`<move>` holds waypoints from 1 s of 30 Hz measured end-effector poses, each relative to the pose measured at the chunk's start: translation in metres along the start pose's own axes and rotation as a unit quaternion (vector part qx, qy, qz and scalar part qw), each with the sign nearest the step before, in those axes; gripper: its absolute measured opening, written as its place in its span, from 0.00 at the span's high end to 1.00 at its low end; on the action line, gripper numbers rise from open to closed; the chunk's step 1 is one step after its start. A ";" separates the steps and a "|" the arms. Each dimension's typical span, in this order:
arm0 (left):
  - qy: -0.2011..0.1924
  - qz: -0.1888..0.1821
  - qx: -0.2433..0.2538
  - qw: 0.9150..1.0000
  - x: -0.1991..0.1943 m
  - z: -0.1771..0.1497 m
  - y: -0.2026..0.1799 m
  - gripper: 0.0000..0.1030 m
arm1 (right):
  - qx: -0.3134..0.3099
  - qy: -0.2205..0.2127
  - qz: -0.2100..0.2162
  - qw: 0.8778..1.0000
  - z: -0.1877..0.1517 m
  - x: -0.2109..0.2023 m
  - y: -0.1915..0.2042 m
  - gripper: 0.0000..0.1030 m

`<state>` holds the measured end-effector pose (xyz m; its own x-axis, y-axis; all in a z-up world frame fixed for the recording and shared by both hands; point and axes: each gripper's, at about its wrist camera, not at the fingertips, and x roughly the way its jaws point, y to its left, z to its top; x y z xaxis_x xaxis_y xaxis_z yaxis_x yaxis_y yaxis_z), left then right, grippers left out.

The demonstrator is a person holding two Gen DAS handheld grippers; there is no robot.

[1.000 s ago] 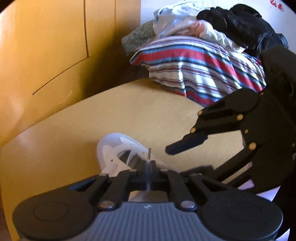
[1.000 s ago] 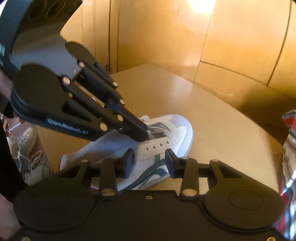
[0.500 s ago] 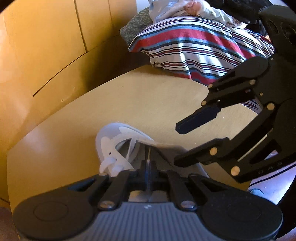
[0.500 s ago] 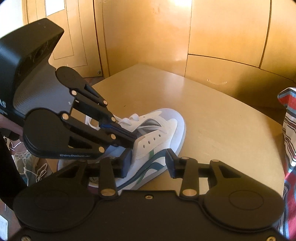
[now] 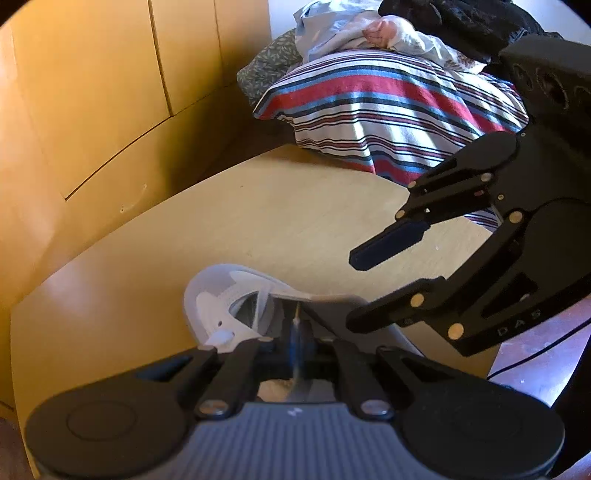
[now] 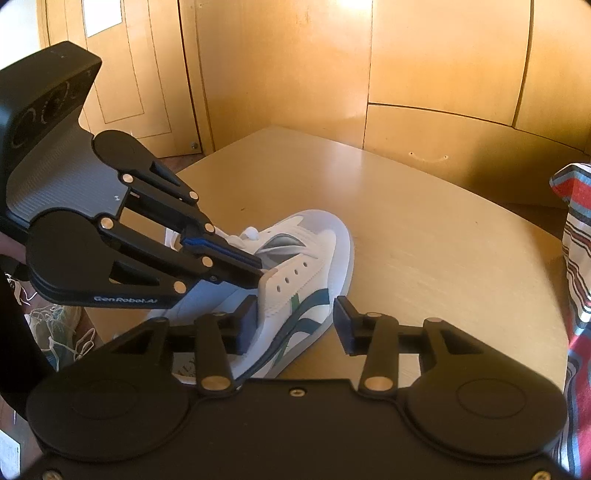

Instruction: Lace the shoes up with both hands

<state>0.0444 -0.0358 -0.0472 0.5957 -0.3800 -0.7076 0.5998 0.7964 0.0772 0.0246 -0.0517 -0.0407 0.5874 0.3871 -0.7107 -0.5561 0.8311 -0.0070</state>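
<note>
A white sneaker [image 6: 317,240] with a green side stripe lies on the wooden table [image 6: 424,240], toe pointing away. My left gripper [image 6: 260,271] is shut at the shoe's throat. Its own view shows a thin white lace tip [image 5: 297,319] pinched between the pads of the left gripper [image 5: 297,332], with the grey tongue spread behind it. My right gripper [image 6: 295,317] hovers just above the shoe's striped side, jaws opening, with nothing pressed between them. In the left wrist view the right gripper [image 5: 352,291] reaches in from the right, over the shoe [image 5: 210,302].
Yellow wooden cabinet panels [image 5: 92,92] wall in the table's far side. A striped cloth [image 5: 369,110] with piled clothes [image 5: 443,22] lies beyond the table's right edge. Another laced shoe [image 6: 55,325] sits on the floor at the left.
My right gripper's jaws have spread wider and it has drifted sideways, to the right in the left wrist view. My left gripper stays shut at the shoe's throat.
</note>
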 end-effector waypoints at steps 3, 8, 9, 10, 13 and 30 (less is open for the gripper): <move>-0.007 -0.004 0.004 1.000 -0.002 -0.001 -0.001 0.97 | 0.003 0.001 -0.001 1.000 -0.003 0.001 0.008 0.56; -0.012 -0.010 0.004 1.000 0.001 -0.003 -0.002 0.97 | 0.007 0.002 -0.002 1.000 -0.006 0.003 0.026 0.56; -0.013 -0.008 0.005 1.000 0.002 -0.003 -0.003 0.97 | 0.008 0.003 -0.001 1.000 -0.007 0.004 0.030 0.56; -0.015 -0.005 0.005 1.000 0.003 -0.003 -0.003 0.97 | 0.009 0.002 -0.001 1.000 -0.008 0.002 0.032 0.56; -0.018 0.000 0.004 1.000 0.005 -0.003 -0.002 0.97 | 0.016 0.003 0.003 1.000 -0.010 0.002 0.043 0.56; -0.013 -0.001 0.007 1.000 0.029 -0.003 -0.006 0.97 | 0.021 0.001 0.010 1.000 -0.005 0.007 0.028 0.55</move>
<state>0.0569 -0.0500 -0.0706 0.6082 -0.3931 -0.6896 0.6075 0.7897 0.0856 0.0100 -0.0272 -0.0491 0.5754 0.4023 -0.7121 -0.5421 0.8395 0.0363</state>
